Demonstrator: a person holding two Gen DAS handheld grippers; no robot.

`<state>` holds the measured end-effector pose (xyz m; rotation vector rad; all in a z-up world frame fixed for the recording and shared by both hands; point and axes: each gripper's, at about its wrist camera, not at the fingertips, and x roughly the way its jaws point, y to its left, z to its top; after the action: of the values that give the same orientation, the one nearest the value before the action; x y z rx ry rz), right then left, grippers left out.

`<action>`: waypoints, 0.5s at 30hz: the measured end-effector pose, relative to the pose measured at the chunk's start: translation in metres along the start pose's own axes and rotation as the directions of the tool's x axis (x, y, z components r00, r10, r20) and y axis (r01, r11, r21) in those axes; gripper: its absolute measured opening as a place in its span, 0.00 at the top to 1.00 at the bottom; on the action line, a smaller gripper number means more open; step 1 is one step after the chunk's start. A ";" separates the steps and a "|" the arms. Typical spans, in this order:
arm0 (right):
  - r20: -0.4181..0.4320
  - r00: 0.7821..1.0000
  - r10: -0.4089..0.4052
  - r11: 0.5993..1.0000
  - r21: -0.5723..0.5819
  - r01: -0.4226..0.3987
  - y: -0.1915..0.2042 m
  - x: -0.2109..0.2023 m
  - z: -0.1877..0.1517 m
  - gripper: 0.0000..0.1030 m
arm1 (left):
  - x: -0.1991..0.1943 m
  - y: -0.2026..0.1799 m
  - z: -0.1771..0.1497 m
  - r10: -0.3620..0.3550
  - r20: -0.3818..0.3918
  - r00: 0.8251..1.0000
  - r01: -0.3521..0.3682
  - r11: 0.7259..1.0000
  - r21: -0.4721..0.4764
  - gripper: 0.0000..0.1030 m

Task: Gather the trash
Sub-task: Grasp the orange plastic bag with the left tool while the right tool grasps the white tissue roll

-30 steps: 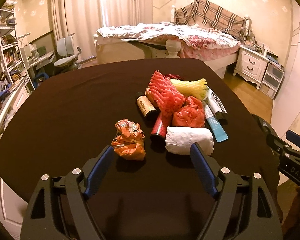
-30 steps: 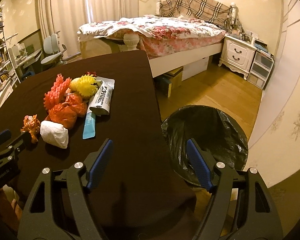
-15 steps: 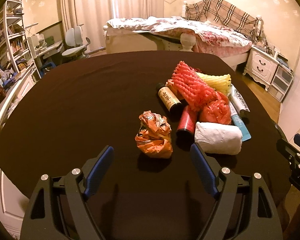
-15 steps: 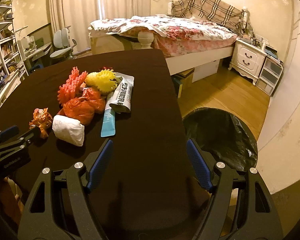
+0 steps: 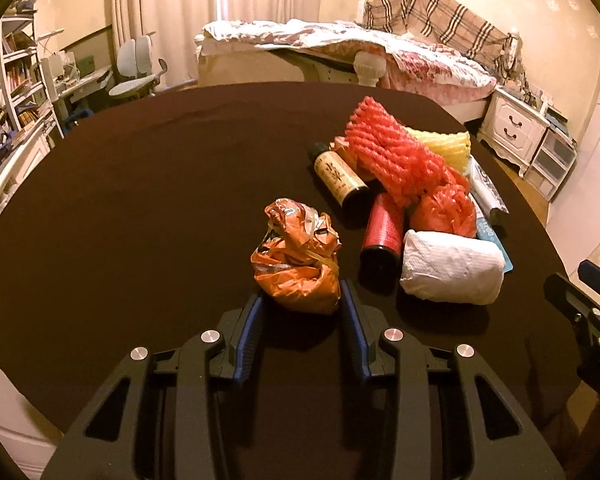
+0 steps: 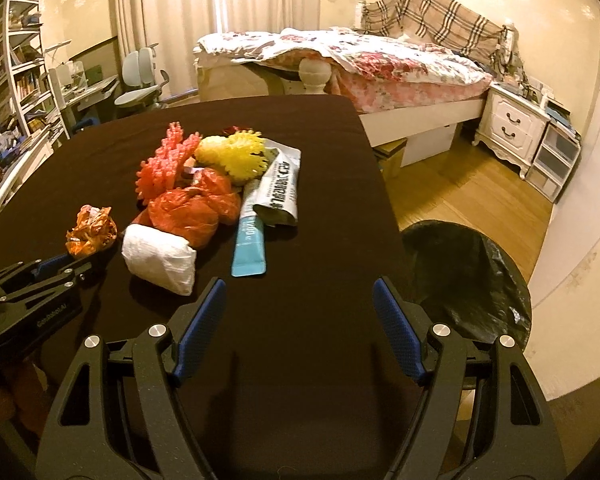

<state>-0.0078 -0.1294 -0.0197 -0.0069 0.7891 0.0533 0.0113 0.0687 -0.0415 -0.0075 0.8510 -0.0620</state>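
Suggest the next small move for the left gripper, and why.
Probably lift. The left gripper has just been closing, and its pads now sit against the orange wrapper, apart from the pile; the bin stands beside the table.

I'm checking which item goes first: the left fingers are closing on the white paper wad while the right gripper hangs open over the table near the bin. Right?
Not quite. The left gripper has just been closing on the orange wrapper, not the white wad, which lies untouched beside it, as the left wrist view shows. The right gripper is open over the table near the bin.
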 end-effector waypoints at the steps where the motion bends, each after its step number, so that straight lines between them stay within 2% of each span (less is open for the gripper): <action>1: -0.001 1.000 0.008 1.000 -0.002 -0.008 0.003 -0.001 0.000 0.28 | -0.003 0.002 0.000 0.001 0.006 1.000 -0.001 1.000 0.001 0.62; 7: 0.000 0.998 0.059 0.998 -0.035 -0.059 0.022 -0.003 0.003 0.28 | -0.017 0.008 0.002 0.023 0.045 0.999 -0.023 1.000 0.001 0.63; 12: -0.003 0.997 0.081 0.995 -0.060 -0.081 0.037 -0.003 0.004 0.28 | -0.008 0.017 0.001 0.010 -0.007 1.000 -0.011 0.999 -0.035 0.62; 15: -0.009 0.997 0.083 0.994 -0.066 -0.083 0.041 -0.002 0.003 0.28 | -0.005 0.023 0.002 0.011 -0.012 1.000 -0.012 0.998 -0.062 0.42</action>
<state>-0.0092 -0.0887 -0.0152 -0.0375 0.7931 0.1582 0.0105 0.0917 -0.0370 -0.0609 0.8645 -0.0245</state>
